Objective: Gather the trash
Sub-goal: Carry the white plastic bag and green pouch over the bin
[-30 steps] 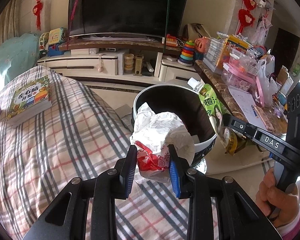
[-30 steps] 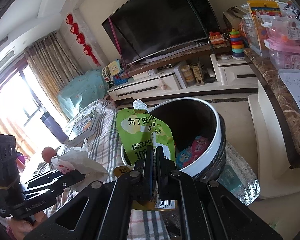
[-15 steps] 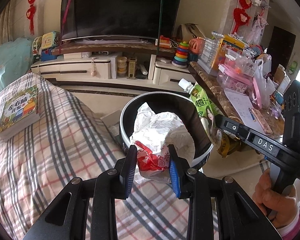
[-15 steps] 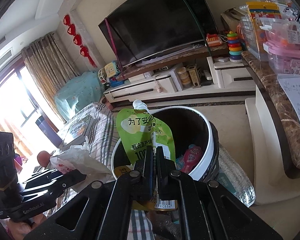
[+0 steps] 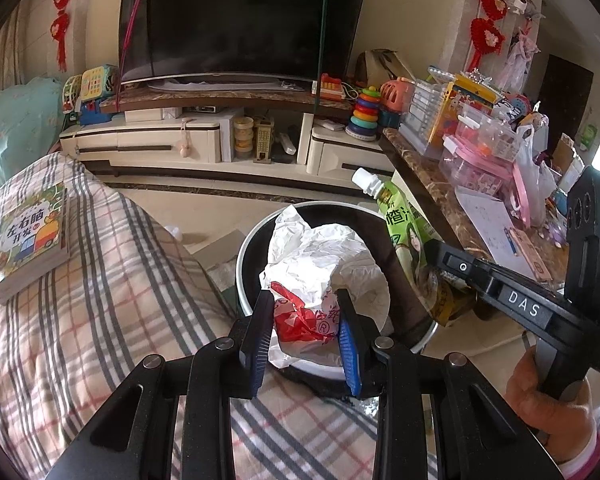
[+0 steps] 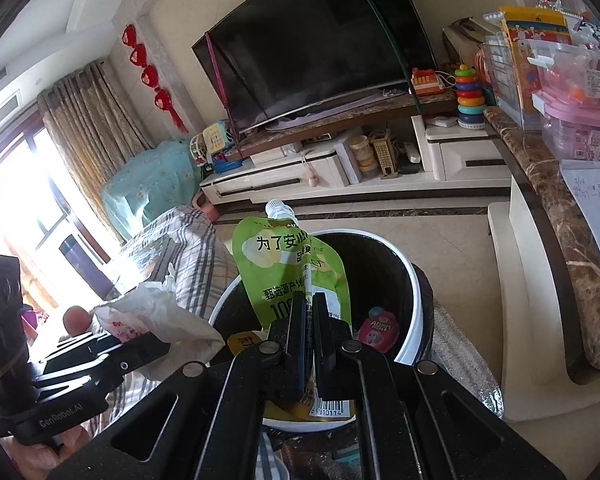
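One book [image 5: 26, 240] with cartoon cover lies on plaid blanket [image 5: 100, 320]. Left gripper [image 5: 304, 332], marked "GenRobot.AI", clamps crumpled white-and-red paper wrapper [image 5: 316, 276] over round white-rimmed trash bin [image 5: 244, 252]. Right gripper [image 6: 309, 320], labelled "DAS", pinched nearly closed on glossy green spouted drink pouch [image 6: 288, 268], Chinese print and "100", barcode "610114", above bin. One pink packet [image 6: 378, 330] inside.

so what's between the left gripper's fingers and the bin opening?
Only its own load: the crumpled white bag, pinched in the left gripper, hangs over the bin. Left wrist view shows it.
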`<state>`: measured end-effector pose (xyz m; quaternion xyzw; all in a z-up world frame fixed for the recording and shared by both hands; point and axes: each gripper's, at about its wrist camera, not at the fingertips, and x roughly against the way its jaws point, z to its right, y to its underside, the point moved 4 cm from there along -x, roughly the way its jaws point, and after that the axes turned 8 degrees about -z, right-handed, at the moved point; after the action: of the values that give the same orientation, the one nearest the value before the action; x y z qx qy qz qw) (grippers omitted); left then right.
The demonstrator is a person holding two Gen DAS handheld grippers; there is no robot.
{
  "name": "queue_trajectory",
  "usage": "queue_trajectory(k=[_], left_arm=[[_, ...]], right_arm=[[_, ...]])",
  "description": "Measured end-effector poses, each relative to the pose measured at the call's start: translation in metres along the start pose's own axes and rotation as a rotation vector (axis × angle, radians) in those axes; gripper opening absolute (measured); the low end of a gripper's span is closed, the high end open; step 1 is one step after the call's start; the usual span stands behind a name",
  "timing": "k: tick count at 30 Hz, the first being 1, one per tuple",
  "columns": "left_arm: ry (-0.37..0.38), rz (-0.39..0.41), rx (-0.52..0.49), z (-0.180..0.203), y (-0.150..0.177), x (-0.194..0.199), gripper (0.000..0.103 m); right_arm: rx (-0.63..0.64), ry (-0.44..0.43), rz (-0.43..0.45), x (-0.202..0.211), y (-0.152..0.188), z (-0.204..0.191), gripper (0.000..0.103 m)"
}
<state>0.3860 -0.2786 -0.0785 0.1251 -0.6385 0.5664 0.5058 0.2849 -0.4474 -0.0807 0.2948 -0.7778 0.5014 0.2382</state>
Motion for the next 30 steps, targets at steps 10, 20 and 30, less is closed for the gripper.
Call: queue_trajectory(k=[10, 20, 30], left_arm=[[-0.012, -0.040, 0.008, -0.001, -0.012, -0.028, 0.029], [-0.015, -0.064, 0.018, 0.000, -0.022, -0.047, 0.029], [-0.024, -0.078, 0.009, 0.003, -0.030, -0.058, 0.029]], right_arm=[[-0.006, 0.010, -0.020, -0.015, -0.005, 0.002, 0.003], [-0.006, 0.025, -0.044, -0.029, -0.009, 0.006, 0.003], [-0.004, 0.036, -0.058, -0.036, -0.012, 0.007, 0.003]])
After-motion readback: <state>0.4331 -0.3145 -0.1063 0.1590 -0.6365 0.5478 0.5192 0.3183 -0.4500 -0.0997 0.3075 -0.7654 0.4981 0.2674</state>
